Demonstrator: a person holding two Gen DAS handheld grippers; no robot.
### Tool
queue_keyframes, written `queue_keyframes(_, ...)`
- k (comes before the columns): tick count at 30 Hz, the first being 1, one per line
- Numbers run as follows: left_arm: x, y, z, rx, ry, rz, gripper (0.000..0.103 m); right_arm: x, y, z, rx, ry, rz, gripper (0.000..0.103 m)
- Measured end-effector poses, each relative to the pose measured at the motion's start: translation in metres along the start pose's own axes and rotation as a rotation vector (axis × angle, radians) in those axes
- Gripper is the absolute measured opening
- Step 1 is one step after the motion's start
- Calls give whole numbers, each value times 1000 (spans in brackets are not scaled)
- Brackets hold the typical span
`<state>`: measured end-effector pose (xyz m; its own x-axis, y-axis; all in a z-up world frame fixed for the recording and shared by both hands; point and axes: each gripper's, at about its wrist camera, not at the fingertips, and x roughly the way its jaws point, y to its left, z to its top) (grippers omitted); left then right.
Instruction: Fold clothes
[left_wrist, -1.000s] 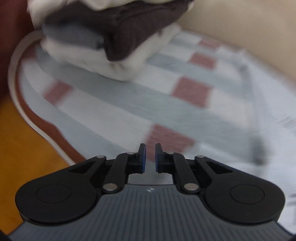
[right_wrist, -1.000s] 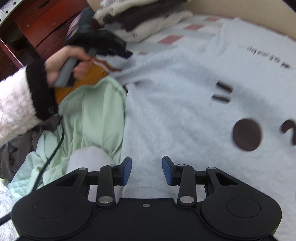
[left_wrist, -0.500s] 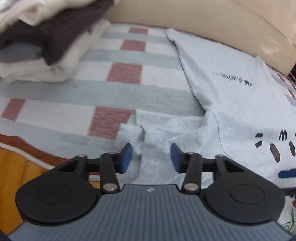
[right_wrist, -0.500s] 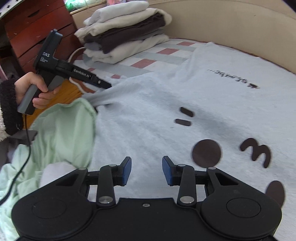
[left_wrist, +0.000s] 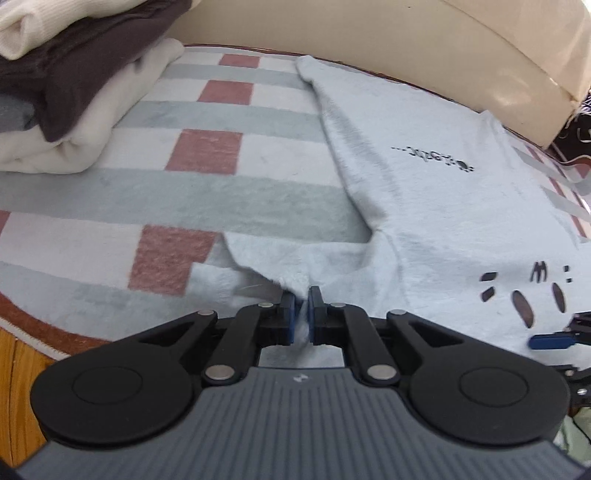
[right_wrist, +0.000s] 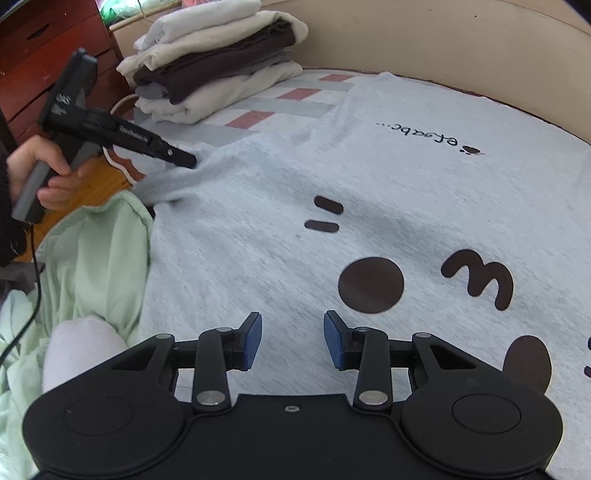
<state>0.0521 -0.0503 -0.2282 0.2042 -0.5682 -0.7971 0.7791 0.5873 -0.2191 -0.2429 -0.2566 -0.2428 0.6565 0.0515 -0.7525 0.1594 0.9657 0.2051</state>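
Observation:
A light grey T-shirt (left_wrist: 424, 206) with dark cat-face print lies spread flat on a checked blanket (left_wrist: 207, 147). It also fills the right wrist view (right_wrist: 369, 184). My left gripper (left_wrist: 302, 310) is shut on the edge of the shirt's sleeve (left_wrist: 280, 258); in the right wrist view it (right_wrist: 184, 159) pinches that sleeve at the left. My right gripper (right_wrist: 292, 339) is open and empty, hovering just above the shirt's front near the dark round print (right_wrist: 371, 285).
A stack of folded clothes (right_wrist: 218, 66) sits at the far left of the blanket, also in the left wrist view (left_wrist: 66, 85). A mint green garment (right_wrist: 88, 266) lies crumpled at the left. A beige padded edge (left_wrist: 406, 55) runs behind. Wooden floor (left_wrist: 22, 369) lies beyond the blanket's edge.
My left gripper swung from the folded stack to the sleeve, opened, then closed on the sleeve's edge. My right gripper stayed open and moved slightly over the shirt.

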Motion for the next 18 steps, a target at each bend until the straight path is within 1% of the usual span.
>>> queue_keyframes(1, 0, -1, 1, 4, -1, -2, 8, 1, 0, -1, -1, 4, -5, 42)
queue_keyframes(2, 1, -3, 1, 8, -4, 2, 11, 2, 0, -2, -1, 4, -3, 42)
queue_keyframes(4, 4, -4, 4, 7, -8, 14, 11, 2, 1, -4, -6, 3, 0, 43)
queue_keyframes(5, 3, -4, 6, 4, -19, 20, 2, 2, 2, -6, -11, 1, -1, 43)
queue_keyframes(7, -1, -5, 13, -7, -30, 36, 2, 2, 5, -7, -35, -2, -9, 43)
queue_keyframes(8, -5, -3, 17, -26, -47, 53, 2, 2, 6, -8, -42, -2, -12, 43)
queue_keyframes(9, -9, -1, 23, -49, -76, 64, 2, 2, 6, -8, -49, -1, -15, 43)
queue_keyframes(10, -14, 3, 28, -86, -106, 60, 2, 2, 6, -8, -46, -1, -14, 43)
queue_keyframes(12, -22, 15, 39, -168, -166, 45, 2, 2, 5, -7, -40, 3, -14, 44)
queue_keyframes(13, -24, 22, 43, -232, -187, 16, 2, 2, 6, -7, -39, 7, -15, 44)
queue_keyframes(15, -17, 32, 49, -332, -191, -16, 2, 3, 10, -7, -69, 14, -29, 44)
queue_keyframes(16, -10, 34, 50, -369, -181, 0, 2, 3, 12, -7, -84, 17, -36, 44)
queue_keyframes(18, 8, 31, 50, -356, -175, 60, 3, 3, 15, -9, -103, 19, -37, 44)
